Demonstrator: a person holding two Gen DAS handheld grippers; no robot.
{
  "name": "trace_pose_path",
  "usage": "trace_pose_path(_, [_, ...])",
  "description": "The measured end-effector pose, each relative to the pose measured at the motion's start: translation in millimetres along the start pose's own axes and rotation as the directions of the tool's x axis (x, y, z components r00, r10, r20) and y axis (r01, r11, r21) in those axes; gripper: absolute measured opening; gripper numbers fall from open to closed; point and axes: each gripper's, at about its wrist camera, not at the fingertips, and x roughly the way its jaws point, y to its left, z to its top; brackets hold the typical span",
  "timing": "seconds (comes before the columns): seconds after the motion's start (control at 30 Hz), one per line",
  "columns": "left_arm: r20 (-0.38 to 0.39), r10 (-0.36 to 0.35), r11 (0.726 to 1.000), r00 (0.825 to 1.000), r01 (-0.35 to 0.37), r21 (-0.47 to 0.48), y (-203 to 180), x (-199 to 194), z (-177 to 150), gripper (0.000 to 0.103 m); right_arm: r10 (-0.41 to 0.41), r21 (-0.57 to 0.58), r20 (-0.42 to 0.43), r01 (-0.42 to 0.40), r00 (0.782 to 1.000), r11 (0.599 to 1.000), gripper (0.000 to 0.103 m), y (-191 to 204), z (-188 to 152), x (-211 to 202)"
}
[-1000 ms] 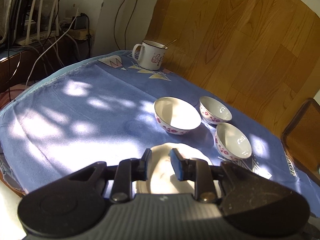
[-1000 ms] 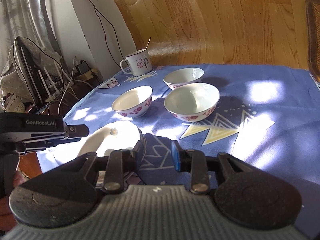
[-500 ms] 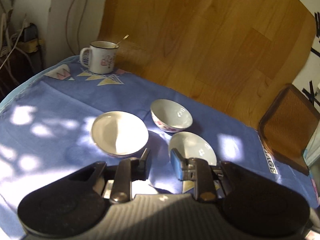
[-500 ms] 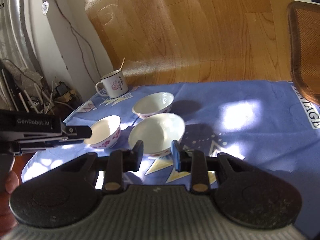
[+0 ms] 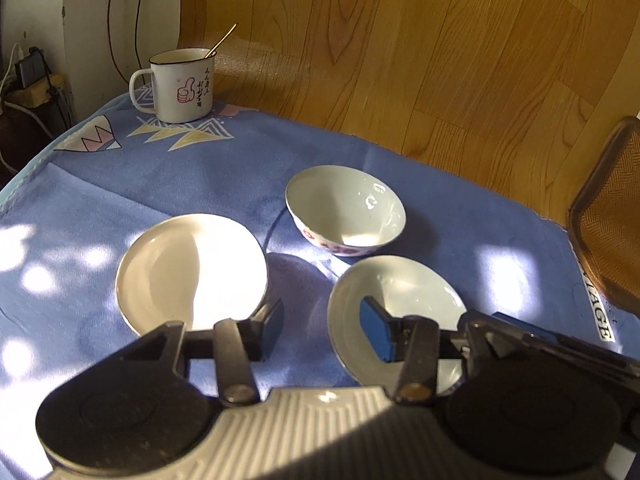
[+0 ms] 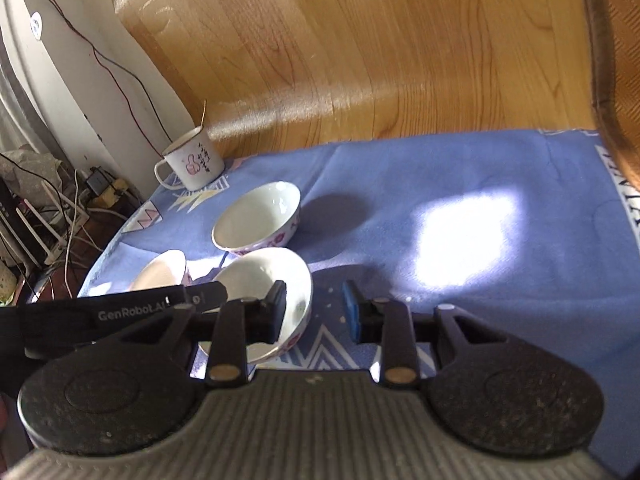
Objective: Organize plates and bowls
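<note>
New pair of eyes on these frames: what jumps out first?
Three white bowls clustered on the sun-dappled blue tablecloth: the nearest bowl sits right at both grippers, the left gripper and right gripper open, straddling opposite sides of its rim. Behind stands an enamel mug with a red thumbs-up print at the far table corner.

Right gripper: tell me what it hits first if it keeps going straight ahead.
Probably the nearest bowl. The right gripper is open, its left finger over that bowl's rim and its right finger over bare blue cloth. Depth is unclear, so it might pass just above the rim.
</note>
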Motion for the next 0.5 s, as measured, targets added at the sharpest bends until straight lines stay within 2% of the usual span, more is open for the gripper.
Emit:
trace_pose_path(0.03, [-0.006,0.001,1.0,1.0,-0.001,-0.002,0,3,-1,0.037,0.001,0.001,-0.007,-0.001,1.0,1.0,0.034,0,-1,3])
trace_pose_path(0.07, [-0.016,0.0,1.0,1.0,0.0,-0.006,1,6,-2,0.026,0.003,0.004,-0.015,-0.003,1.0,1.0,0.034,0,-1,6])
trace_pose_path(0.1, [-0.03,-0.011,1.0,0.999,0.011,-0.009,1,8,-4,0.021,0.002,0.008,-0.025,-0.002,1.0,1.0,0.034,-1,-1,10])
trace_pose_path(0.13, [-0.032,-0.026,1.0,0.999,0.025,-0.015,2,10,-6,0.014,0.008,0.014,-0.031,-0.008,0.999,1.0,0.031,-1,-2,13])
trace_pose_path(0.17, [-0.024,-0.033,0.999,0.999,0.033,-0.013,1,8,-6,0.01,0.018,0.024,-0.038,-0.017,0.999,1.0,0.022,-2,-2,15])
trace_pose_path(0.23, [-0.015,-0.036,0.999,0.999,0.036,0.004,-6,3,-7,0.008,0.018,0.031,-0.048,-0.017,0.999,0.999,0.01,-3,-1,14])
trace_pose_path(0.33, [-0.003,-0.061,0.998,0.998,0.061,0.025,-15,-8,-11,0.008,-0.004,0.021,-0.022,0.004,1.0,1.0,0.01,-4,-5,-1])
trace_pose_path(0.5, [-0.021,-0.135,0.99,0.991,0.136,0.047,-38,-26,-33,0.008,-0.037,0.069,0.0,0.037,0.999,0.997,0.01,-25,-24,-41])
